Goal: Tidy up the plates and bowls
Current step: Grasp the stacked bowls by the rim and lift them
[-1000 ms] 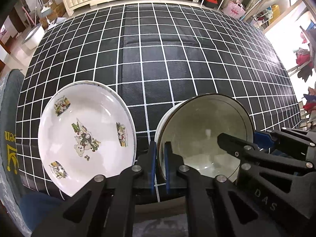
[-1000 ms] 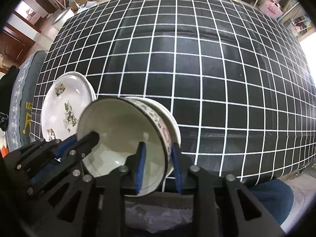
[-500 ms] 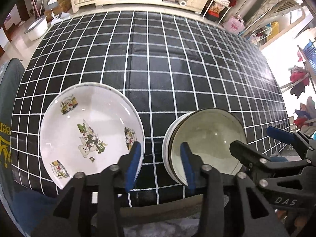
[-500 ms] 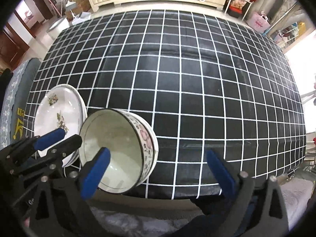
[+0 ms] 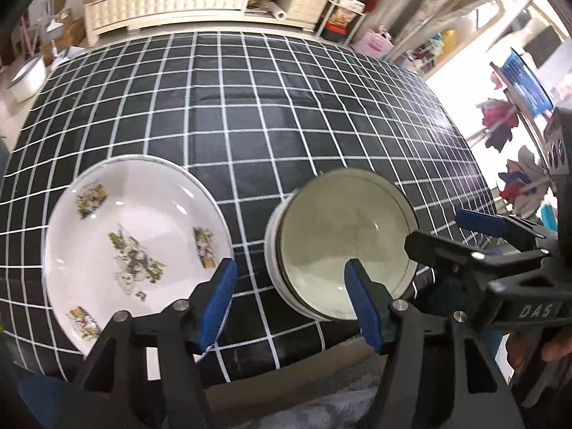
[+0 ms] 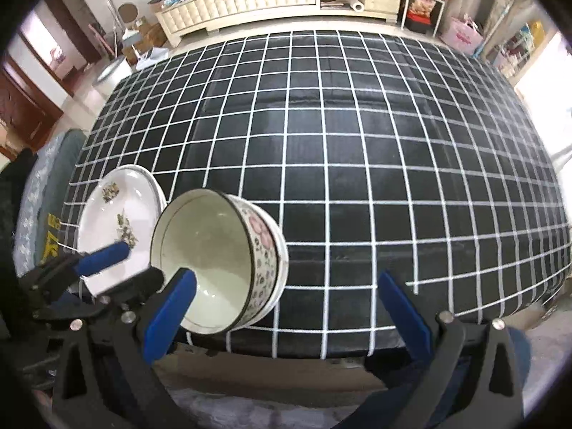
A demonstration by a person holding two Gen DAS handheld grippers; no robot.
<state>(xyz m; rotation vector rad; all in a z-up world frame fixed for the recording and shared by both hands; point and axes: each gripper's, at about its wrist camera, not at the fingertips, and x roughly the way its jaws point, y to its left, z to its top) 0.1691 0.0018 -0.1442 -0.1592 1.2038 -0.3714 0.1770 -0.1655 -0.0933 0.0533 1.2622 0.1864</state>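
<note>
Right wrist view: plate partly behind bowl.

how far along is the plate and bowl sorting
Done, it seems: the floral bowls sit nested in one stack beside the stacked cartoon plates on the checked tablecloth. In hand: nothing; left gripper and right gripper are both open. No other dishes are visible.
</note>
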